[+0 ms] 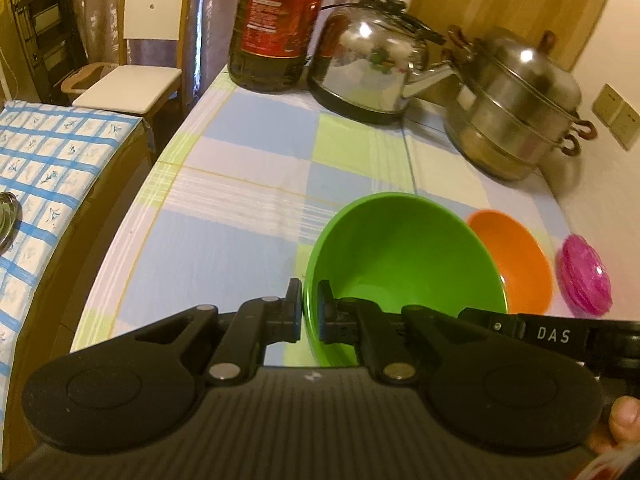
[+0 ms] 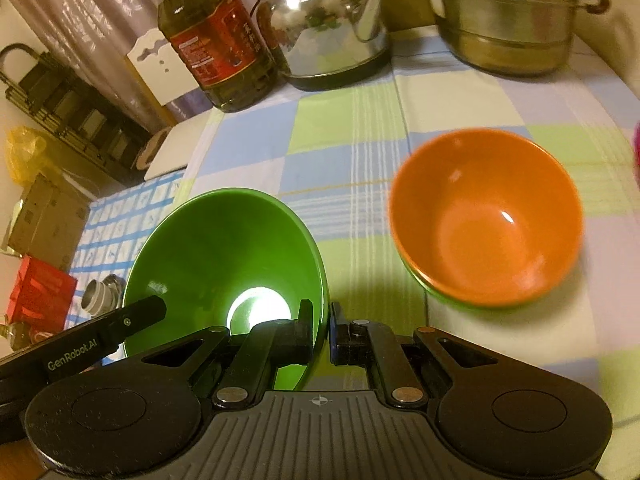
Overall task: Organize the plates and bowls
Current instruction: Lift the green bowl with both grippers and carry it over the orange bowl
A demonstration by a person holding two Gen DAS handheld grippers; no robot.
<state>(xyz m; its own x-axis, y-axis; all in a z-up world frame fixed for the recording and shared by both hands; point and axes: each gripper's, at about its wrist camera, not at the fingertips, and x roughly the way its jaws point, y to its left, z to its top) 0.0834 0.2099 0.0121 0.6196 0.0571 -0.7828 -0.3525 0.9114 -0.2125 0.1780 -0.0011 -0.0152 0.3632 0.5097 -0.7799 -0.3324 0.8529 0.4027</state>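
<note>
Pinching the green bowl by its rim, my left gripper and right gripper each clamp one side, holding it tilted above the checked tablecloth. Just beyond sits the orange bowl, nested in another green one; kettle and steamer pot stand behind.

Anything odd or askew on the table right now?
Nothing spilled or damaged. Only the green bowl is off level: it's tilted, pinched by its rim on opposite sides by the left gripper and right gripper. The orange bowl sits upright on the tablecloth, apparently nested in another green one.
</note>
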